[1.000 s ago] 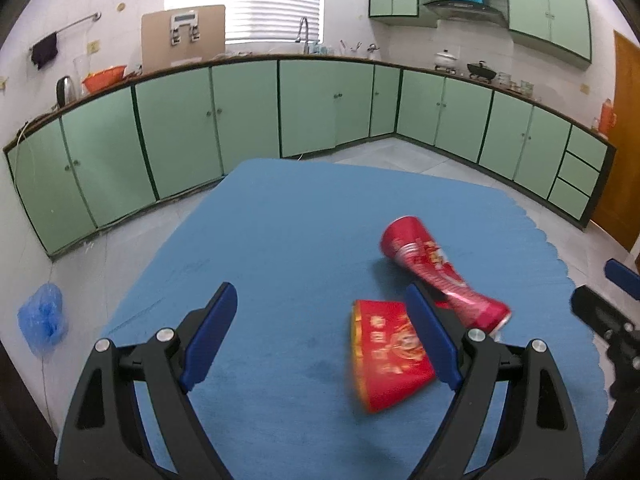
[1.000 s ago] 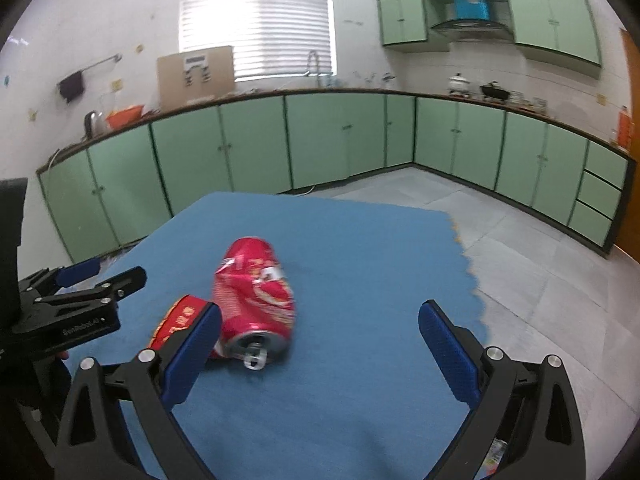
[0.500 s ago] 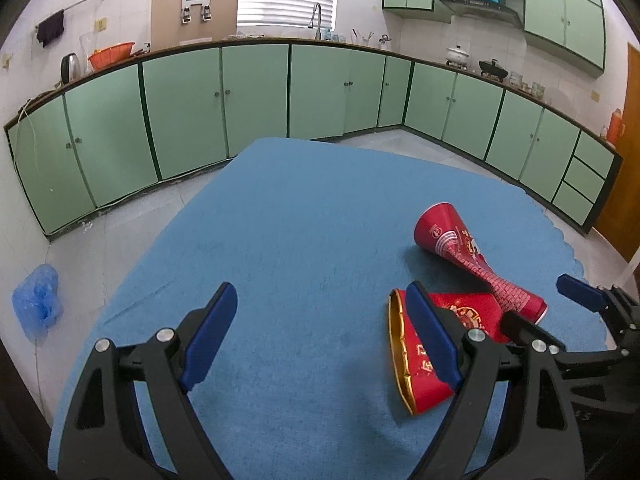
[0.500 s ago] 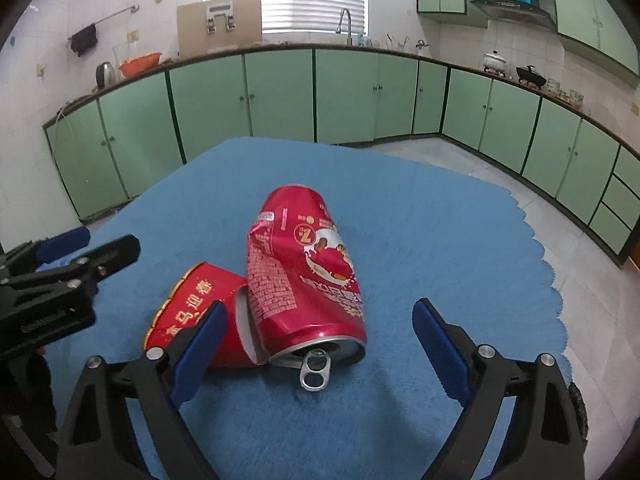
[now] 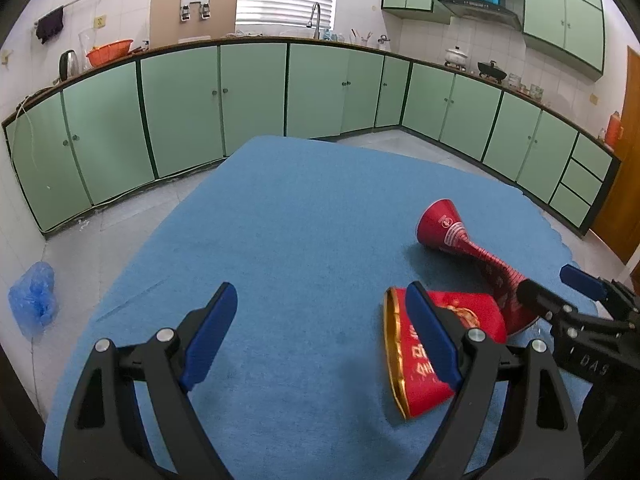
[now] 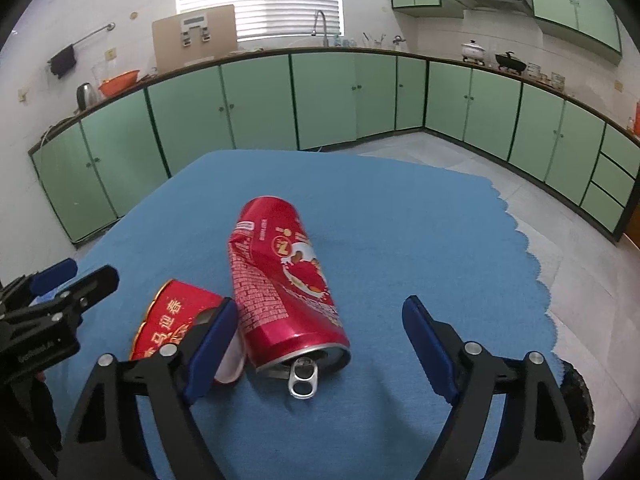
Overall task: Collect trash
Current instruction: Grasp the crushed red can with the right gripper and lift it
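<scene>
The right gripper [image 6: 320, 340] has come closer to the dented red can [image 6: 284, 284], jaws wide and holding nothing, so a grab looks near. The left gripper [image 5: 320, 336] is wide too. The can touches a red paper cup [image 6: 180, 320] with gold Chinese writing on the blue cloth [image 6: 400, 220].

On your worktop [image 6: 400, 220] the can [image 6: 280, 280] lies on its side; the paper cup [image 6: 176, 320] lies touching its left, cabinets [image 6: 256, 104] behind.
</scene>
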### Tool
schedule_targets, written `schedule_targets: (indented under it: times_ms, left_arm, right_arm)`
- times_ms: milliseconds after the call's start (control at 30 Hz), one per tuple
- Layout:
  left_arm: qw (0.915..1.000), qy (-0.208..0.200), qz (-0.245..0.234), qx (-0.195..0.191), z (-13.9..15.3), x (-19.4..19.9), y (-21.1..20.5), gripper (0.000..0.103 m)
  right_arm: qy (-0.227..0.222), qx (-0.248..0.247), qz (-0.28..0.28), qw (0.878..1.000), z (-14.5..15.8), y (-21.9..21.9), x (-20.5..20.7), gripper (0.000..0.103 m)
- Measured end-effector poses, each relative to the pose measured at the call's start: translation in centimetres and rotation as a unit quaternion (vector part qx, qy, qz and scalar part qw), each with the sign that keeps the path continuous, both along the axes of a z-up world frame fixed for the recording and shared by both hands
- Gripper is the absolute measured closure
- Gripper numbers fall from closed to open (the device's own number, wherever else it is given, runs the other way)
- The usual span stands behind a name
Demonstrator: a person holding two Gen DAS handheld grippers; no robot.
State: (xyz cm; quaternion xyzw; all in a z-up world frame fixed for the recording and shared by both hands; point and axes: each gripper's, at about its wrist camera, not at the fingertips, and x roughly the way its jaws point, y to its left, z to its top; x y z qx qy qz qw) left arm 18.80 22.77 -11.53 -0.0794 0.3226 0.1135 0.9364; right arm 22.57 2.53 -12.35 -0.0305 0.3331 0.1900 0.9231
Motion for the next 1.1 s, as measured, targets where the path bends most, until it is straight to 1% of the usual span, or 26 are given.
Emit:
schedule_targets:
  times_ms: [200,300,433,467,500,533,567,733,767,800,900,1000,1100]
  left_arm:
    - [1.0000,0.001,0.001,-0.003,-0.1,0.1,0.5,0.020]
    - [1.0000,0.002,0.003,-0.004,-0.2,0.3,0.8,0.020]
    - [1.0000,0.004,0.002,-0.006,-0.3,0.6,1.2,0.020]
    - [1.0000,0.005,0.002,-0.006,-0.3,0.6,1.3,0.020]
    - [1.0000,0.005,0.002,-0.006,-0.4,0.7,1.3,0.020]
    - [1.0000,0.006,0.002,-0.007,-0.4,0.7,1.4,0.020]
    - [1.0000,0.006,0.002,-0.007,-0.4,0.8,1.5,0.020]
    - [0.9999,0.006,-0.002,-0.009,-0.5,0.9,1.5,0.020]
    - [0.9999,0.006,-0.003,-0.009,-0.4,1.0,1.5,0.020]
    - [0.9999,0.006,-0.005,-0.010,-0.4,1.0,1.4,0.020]
    - [0.9997,0.008,-0.015,-0.020,-0.5,1.0,0.9,0.020]
    - [0.9990,0.016,-0.031,-0.027,-0.9,1.1,-0.1,0.020]
    - [0.9982,0.019,-0.049,-0.030,-1.3,1.1,-1.4,0.020]
  right_arm:
    - [0.016,-0.002,-0.012,1.000,-0.5,-0.5,1.1,0.022]
    - [0.025,-0.003,-0.005,1.000,-1.0,-0.1,1.4,0.022]
    - [0.028,-0.017,0.005,0.999,-1.5,0.9,2.2,0.023]
    - [0.030,-0.021,0.007,0.999,-1.5,1.2,2.5,0.026]
    - [0.034,-0.024,0.010,0.999,-1.6,1.3,2.8,0.033]
    - [0.043,-0.022,0.015,0.999,-1.8,1.4,3.1,0.037]
    - [0.050,-0.018,0.019,0.998,-1.8,1.5,3.4,0.040]
    - [0.069,0.014,0.016,0.997,-1.7,0.2,3.6,0.045]
    - [0.070,0.018,0.013,0.997,-1.7,-0.2,3.5,0.048]
    - [0.069,0.020,0.009,0.997,-1.6,-0.5,3.5,0.053]
    - [0.069,0.028,-0.005,0.997,-0.9,-1.6,3.1,0.063]
    - [0.071,0.026,-0.016,0.997,-0.6,-2.5,2.7,0.067]
    - [0.068,0.019,-0.022,0.997,-0.5,-3.0,2.5,0.069]
